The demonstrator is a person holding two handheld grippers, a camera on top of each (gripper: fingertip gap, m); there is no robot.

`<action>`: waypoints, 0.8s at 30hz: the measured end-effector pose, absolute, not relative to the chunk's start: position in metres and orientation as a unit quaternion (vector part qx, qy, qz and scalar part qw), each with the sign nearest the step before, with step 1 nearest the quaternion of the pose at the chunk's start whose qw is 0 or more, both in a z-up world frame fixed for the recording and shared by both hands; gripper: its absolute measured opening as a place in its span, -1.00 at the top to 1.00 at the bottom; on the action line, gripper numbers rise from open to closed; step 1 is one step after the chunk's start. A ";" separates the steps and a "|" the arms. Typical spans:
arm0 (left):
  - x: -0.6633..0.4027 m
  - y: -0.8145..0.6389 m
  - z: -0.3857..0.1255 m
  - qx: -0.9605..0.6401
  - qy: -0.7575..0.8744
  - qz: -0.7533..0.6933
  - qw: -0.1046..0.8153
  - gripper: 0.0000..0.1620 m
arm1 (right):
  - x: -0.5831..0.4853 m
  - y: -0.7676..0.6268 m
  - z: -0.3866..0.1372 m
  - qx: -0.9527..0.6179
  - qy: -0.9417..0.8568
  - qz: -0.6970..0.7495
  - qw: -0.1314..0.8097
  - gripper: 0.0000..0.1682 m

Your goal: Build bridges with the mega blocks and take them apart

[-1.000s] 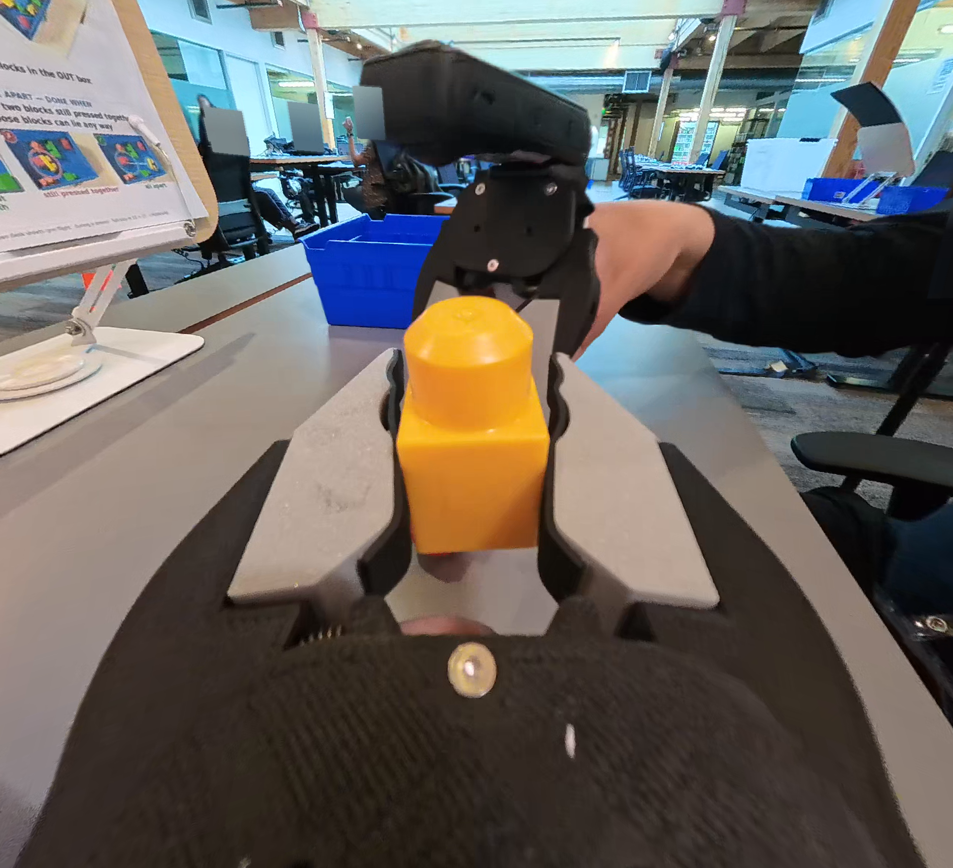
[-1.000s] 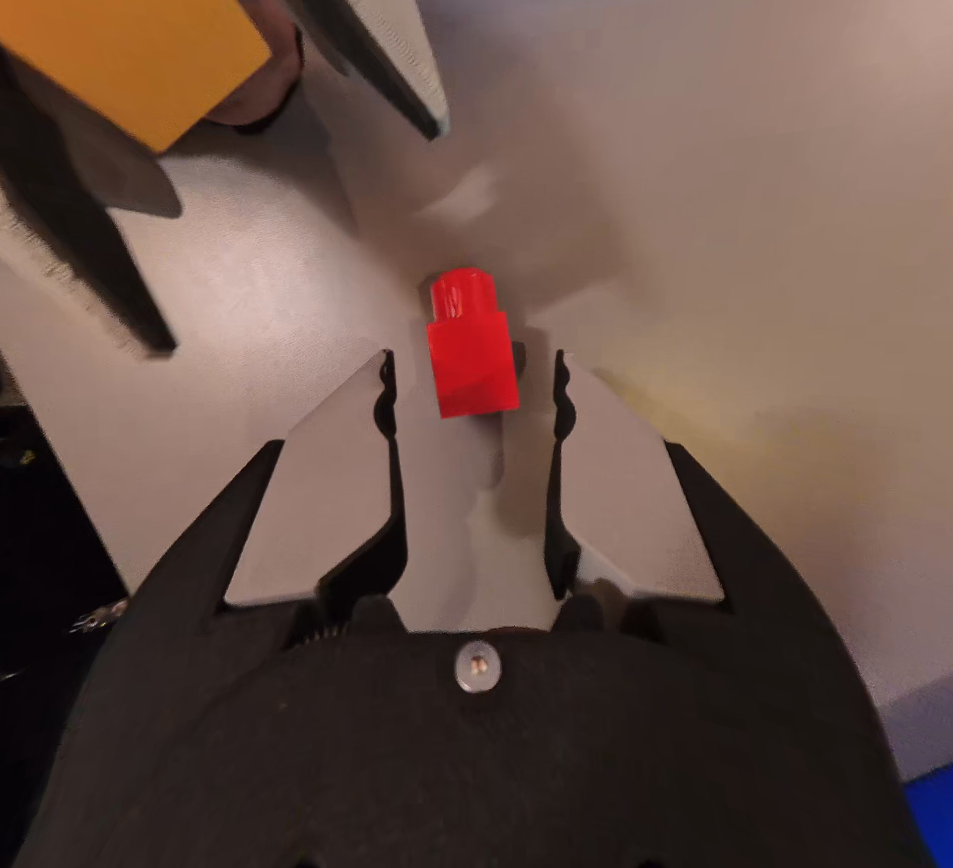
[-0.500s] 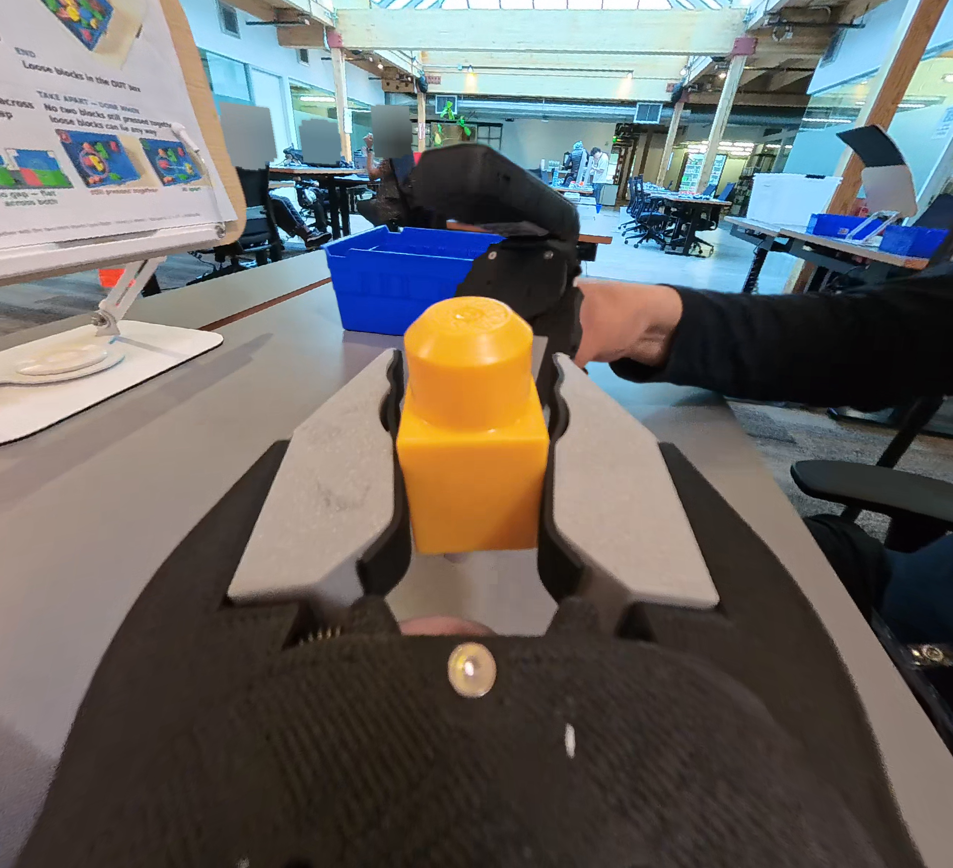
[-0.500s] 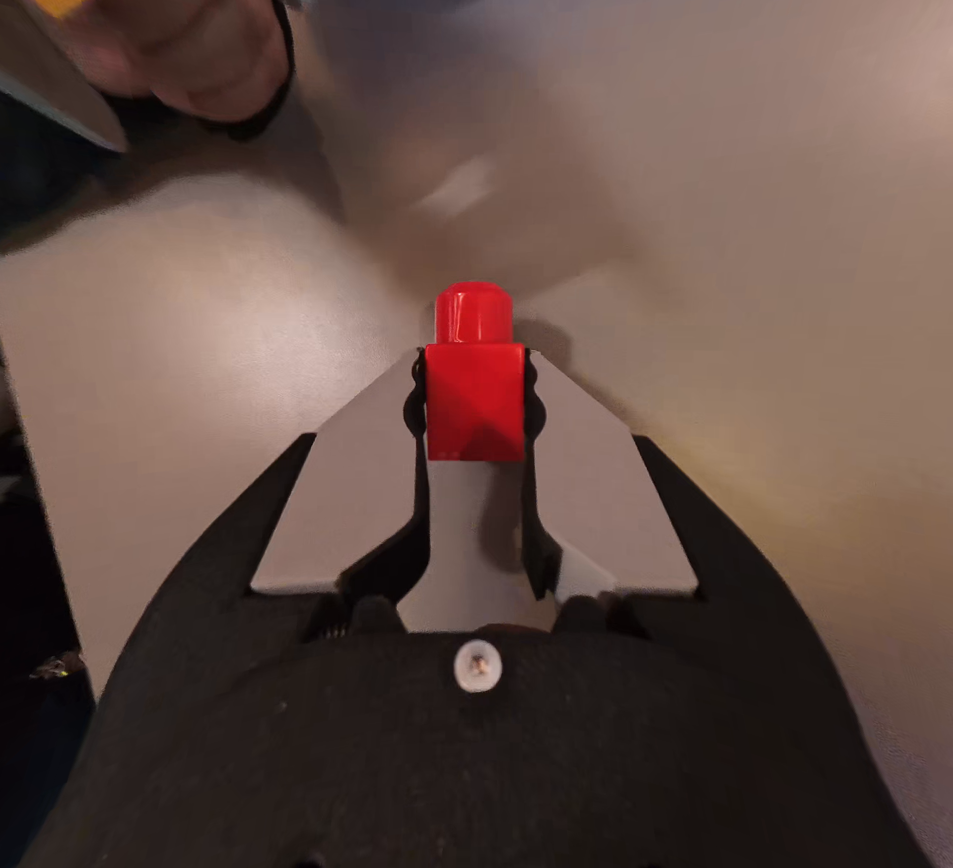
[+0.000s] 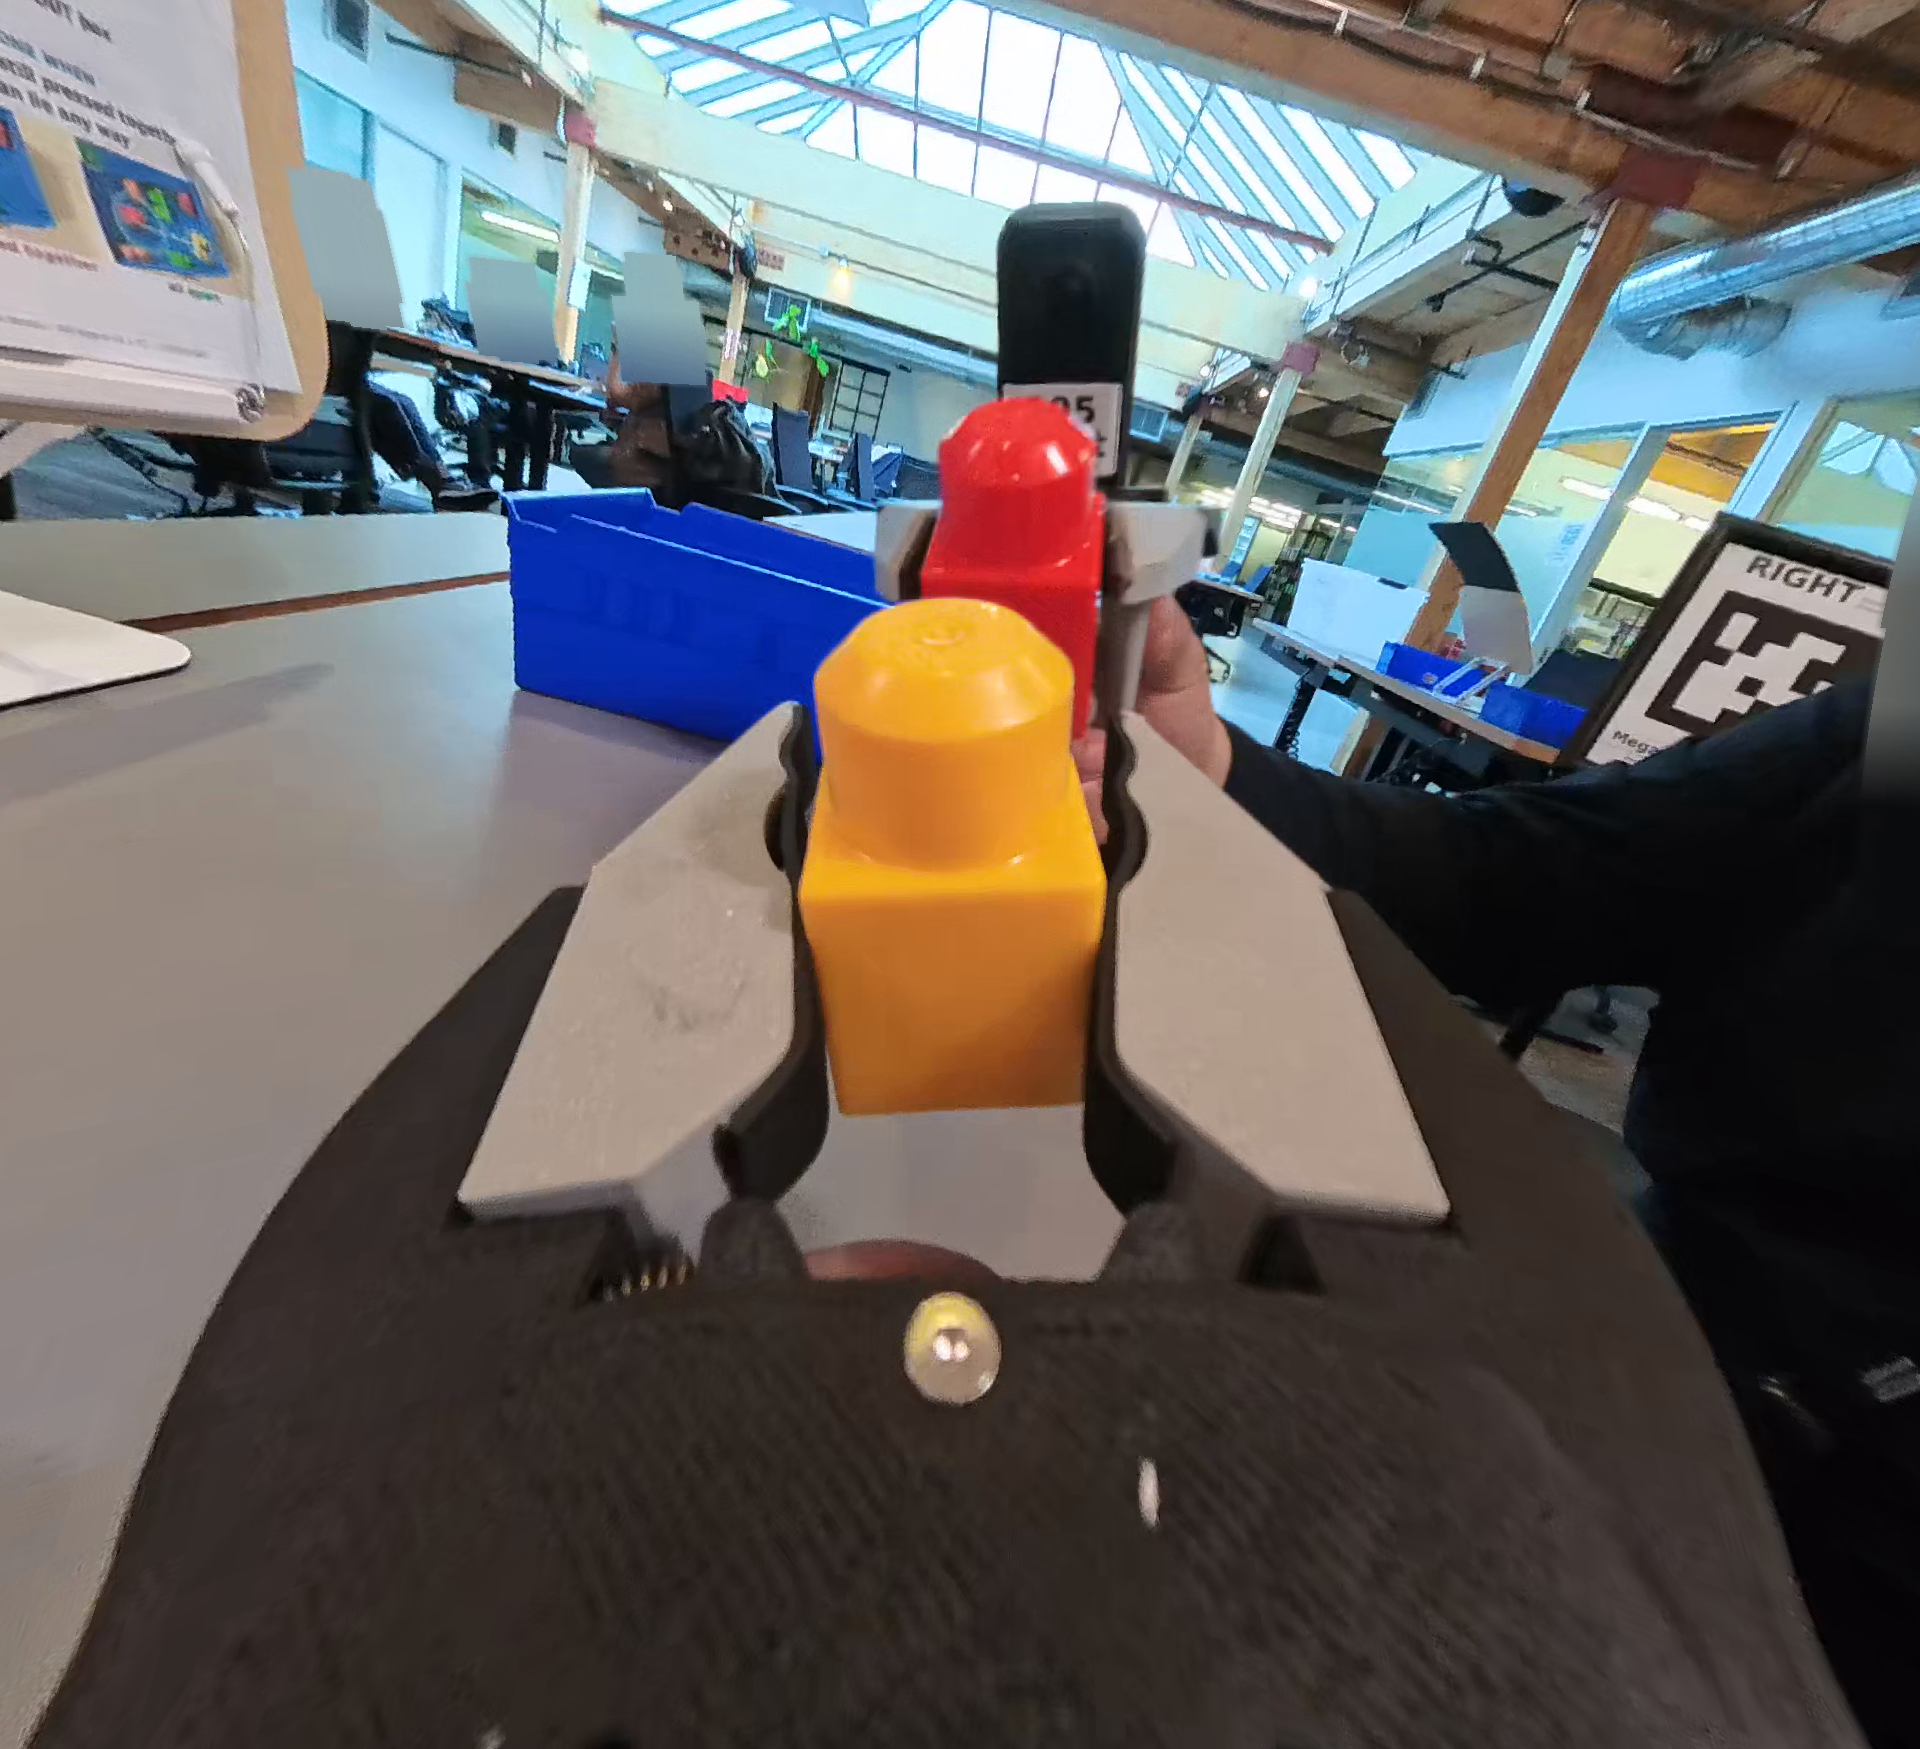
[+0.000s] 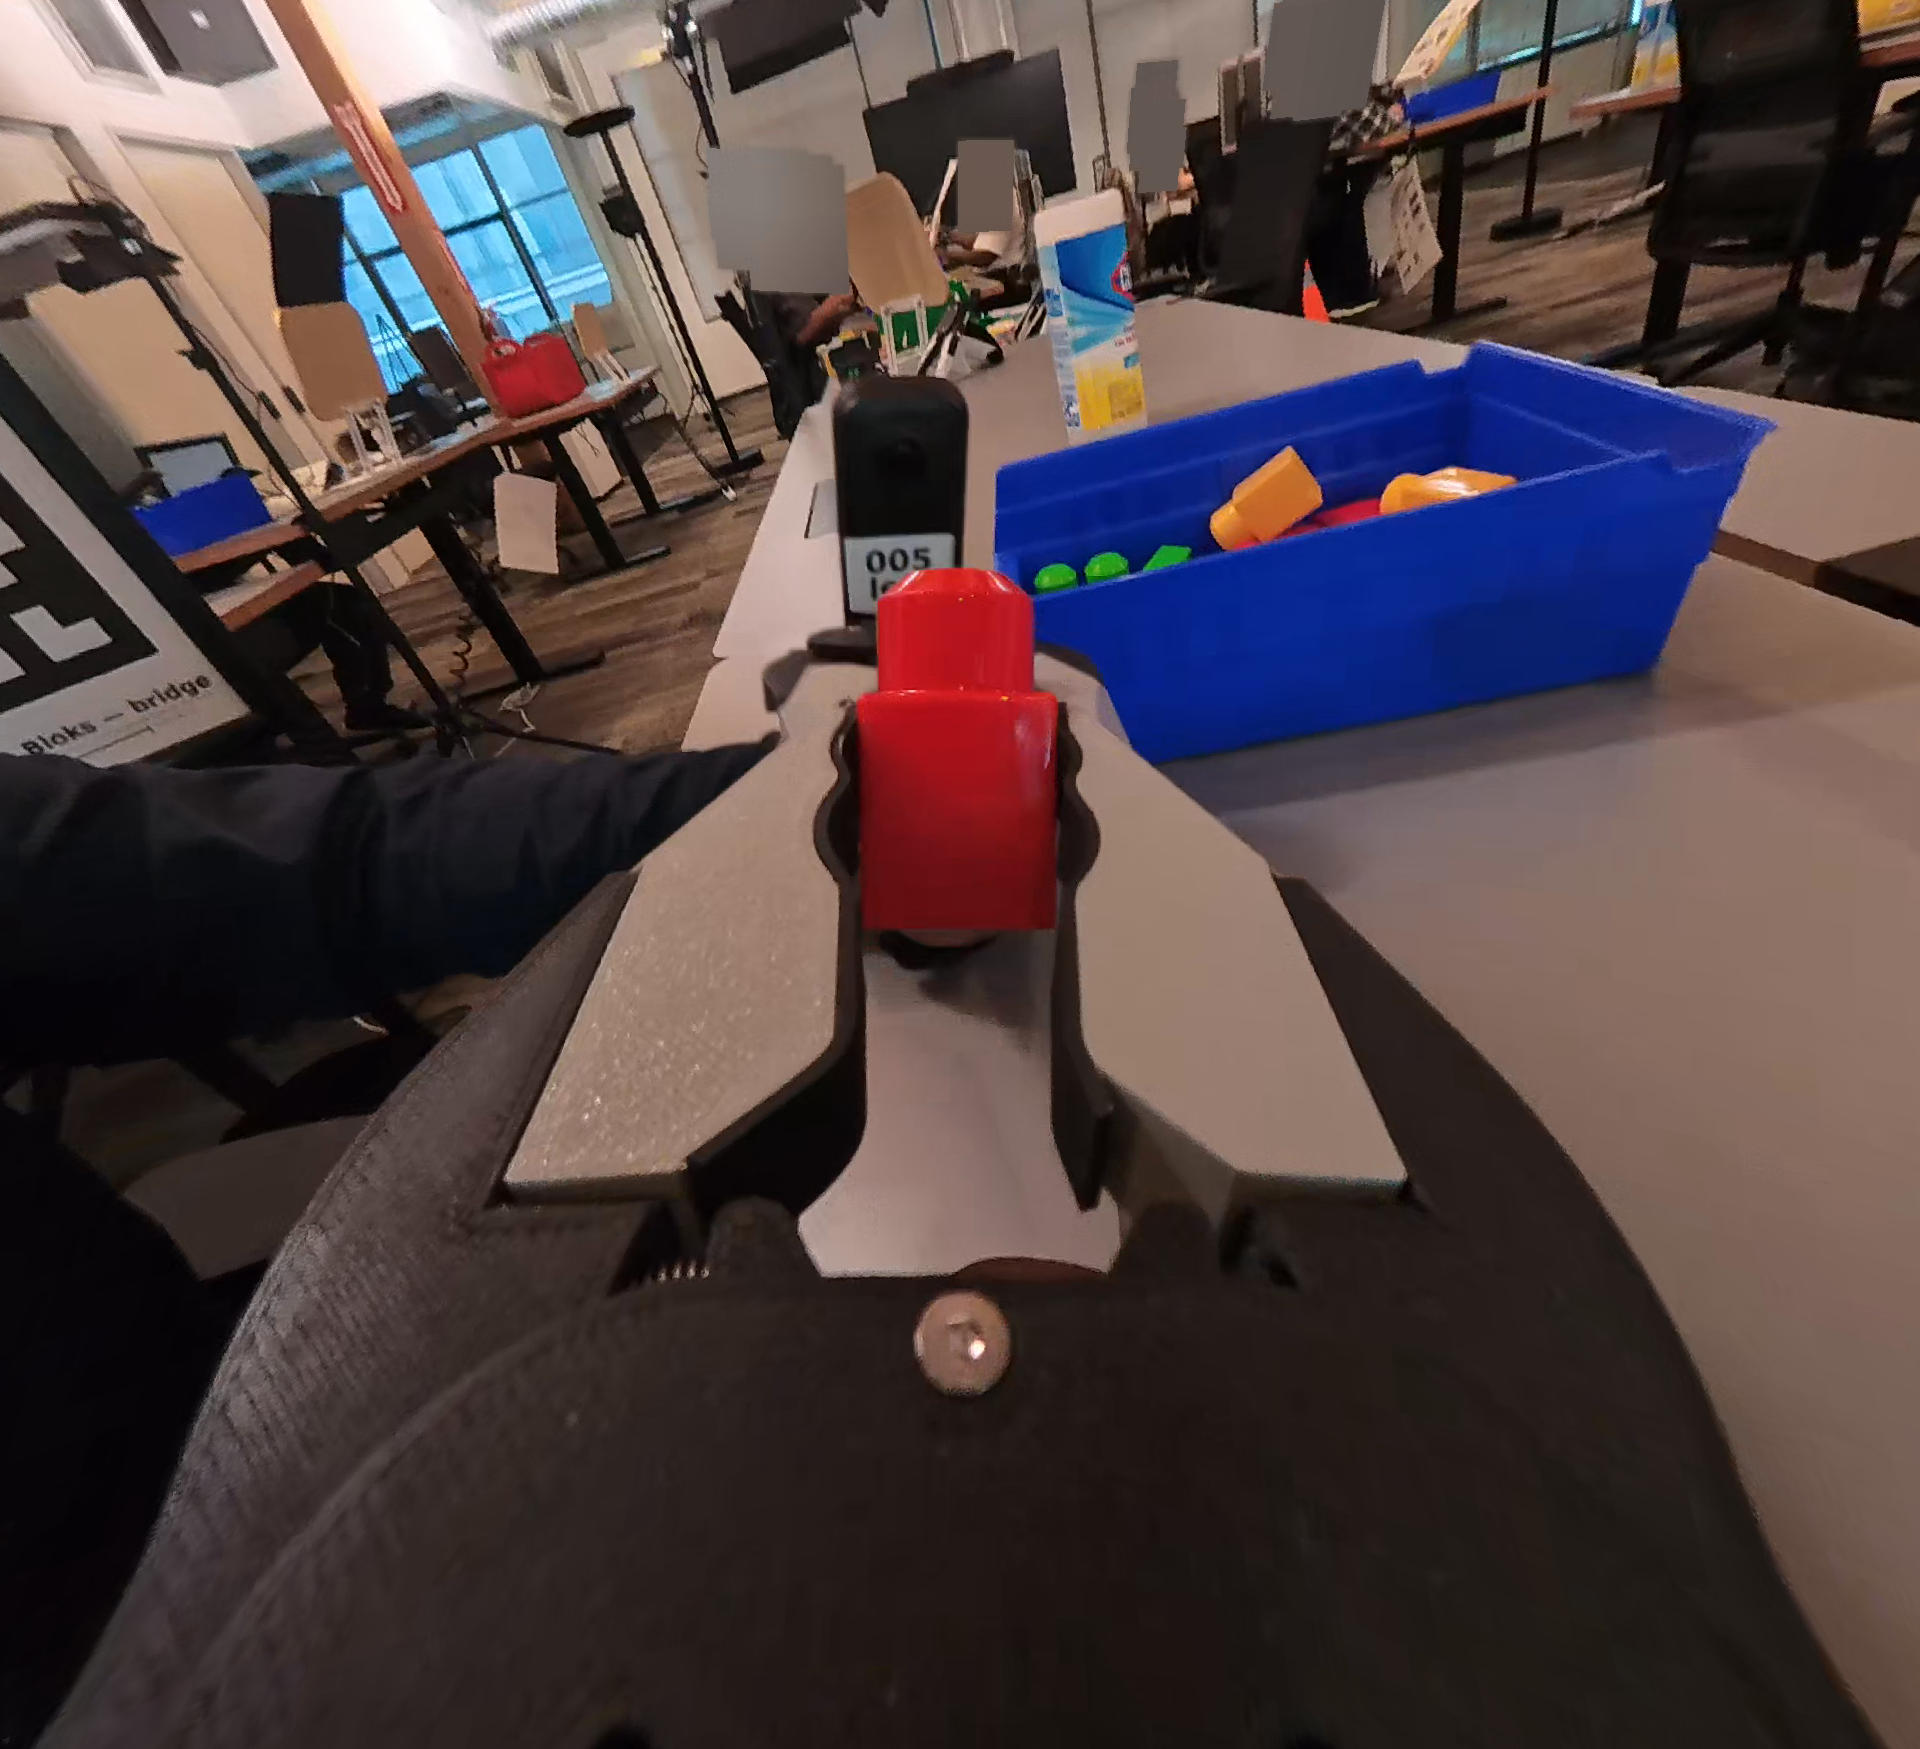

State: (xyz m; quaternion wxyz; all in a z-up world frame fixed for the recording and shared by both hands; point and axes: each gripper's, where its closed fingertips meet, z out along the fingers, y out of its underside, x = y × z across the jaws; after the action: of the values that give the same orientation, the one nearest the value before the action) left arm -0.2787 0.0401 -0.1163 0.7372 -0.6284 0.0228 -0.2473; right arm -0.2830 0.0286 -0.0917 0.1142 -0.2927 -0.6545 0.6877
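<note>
My left gripper [image 5: 951,790] is shut on an orange one-stud block [image 5: 951,910], stud pointing away, held above the grey table [image 5: 260,868]. My right gripper [image 6: 956,764] is shut on a red one-stud block [image 6: 956,795], both pads pressed on its sides. In the left wrist view the red block [image 5: 1013,546] shows just behind the orange one, clamped in the right gripper's grey fingers [image 5: 1153,556], facing me. In the right wrist view the orange block is hidden; only the left gripper's black camera [image 6: 899,494] shows behind the red block.
A blue bin [image 6: 1382,598] holds orange, green and red blocks; it also shows in the left wrist view [image 5: 665,608]. A wipes canister [image 6: 1091,317] stands beyond it. An instruction sheet on a stand [image 5: 114,120] is at the left. A marker board [image 5: 1756,650] stands at the right. Left and right tips are no more than a few centimetres apart.
My right gripper closed on the red block lying on the table, lifted it and swung up level, facing the left gripper. The left gripper kept hold of the orange block and tilted slightly upward.
</note>
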 end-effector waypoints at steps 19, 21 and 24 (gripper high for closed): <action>-0.274 0.043 -0.106 -0.612 0.029 -0.210 0.762 0.32 | -0.291 -0.002 -0.093 -0.285 -0.610 0.732 0.105 0.60; -0.274 0.043 -0.106 -0.613 0.028 -0.212 0.761 0.32 | -0.290 -0.002 -0.096 -0.281 -0.620 0.724 0.112 0.60; -0.270 0.045 -0.109 -0.621 0.035 -0.211 0.754 0.32 | -0.288 -0.004 -0.096 -0.279 -0.620 0.728 0.094 0.59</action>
State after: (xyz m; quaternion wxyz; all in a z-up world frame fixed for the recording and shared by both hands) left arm -0.2703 0.0454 -0.1090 0.7541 -0.6209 0.0351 -0.2110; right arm -0.2881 -0.0043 -0.0964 0.0936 -0.2791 -0.6197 0.7275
